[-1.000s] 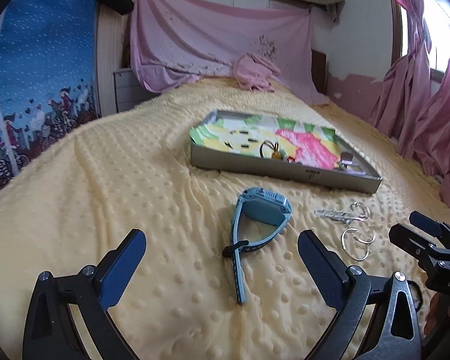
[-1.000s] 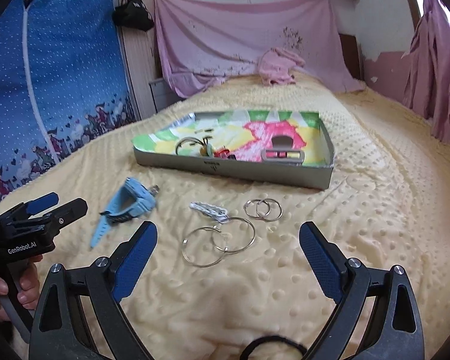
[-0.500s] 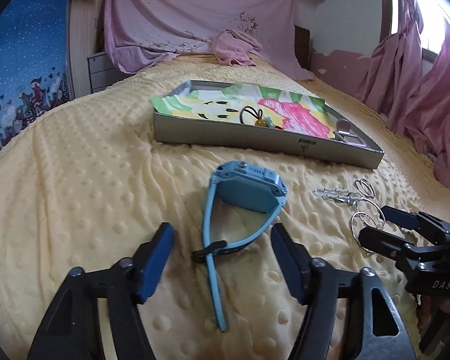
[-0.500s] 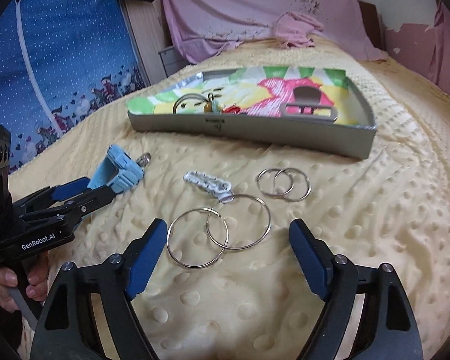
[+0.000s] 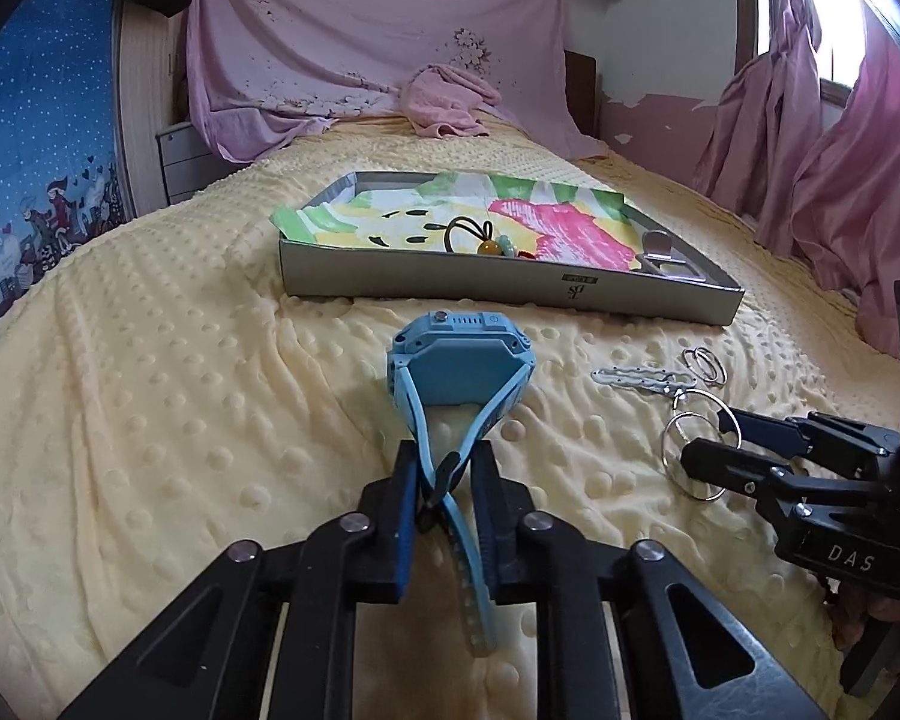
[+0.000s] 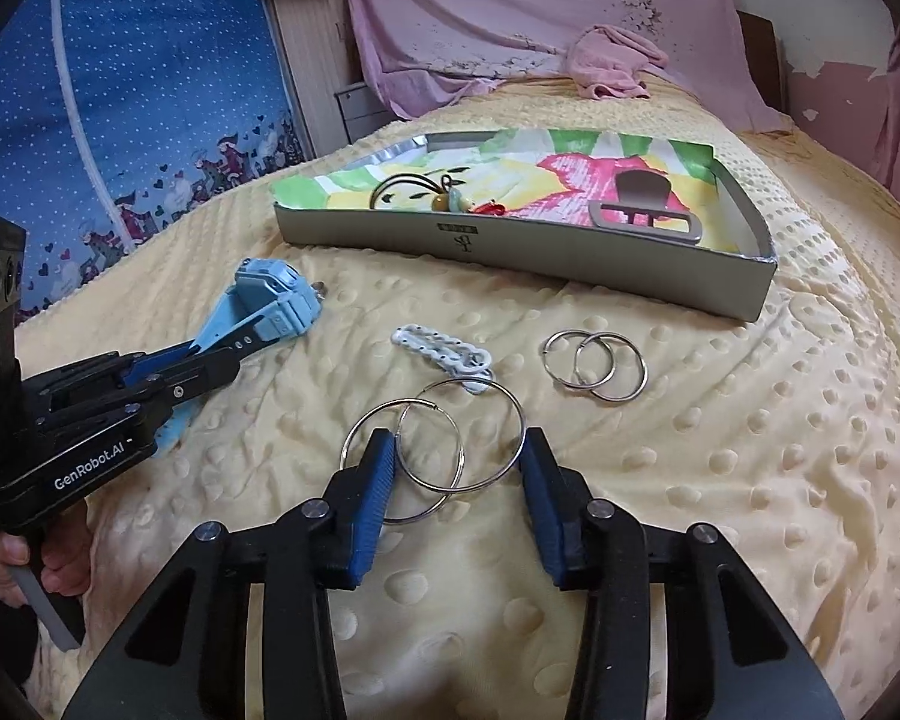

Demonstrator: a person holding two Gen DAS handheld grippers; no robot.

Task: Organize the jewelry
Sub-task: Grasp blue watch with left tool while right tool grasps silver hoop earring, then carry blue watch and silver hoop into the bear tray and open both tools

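Note:
A blue watch (image 5: 459, 366) lies on the yellow bedspread, in front of a grey tray (image 5: 510, 291) with a colourful lining. My left gripper (image 5: 444, 468) is shut on the watch strap; it also shows in the right wrist view (image 6: 210, 360), with the watch (image 6: 273, 300) beside it. Two large silver hoops (image 6: 444, 444) lie between the fingers of my right gripper (image 6: 456, 456), which stands partly closed around them, pads near their rims. In the left wrist view the right gripper (image 5: 714, 438) sits over the hoops (image 5: 690, 432).
A white chain clip (image 6: 438, 354) and two small silver rings (image 6: 594, 357) lie beyond the hoops. The tray (image 6: 510, 246) holds a black cord with beads (image 6: 438, 195) and a grey buckle (image 6: 642, 216). Pink curtains (image 5: 810, 168) hang on the right.
Both grippers moved forward and down. The left closed from wide open onto the watch strap. The right narrowed around the two large hoops.

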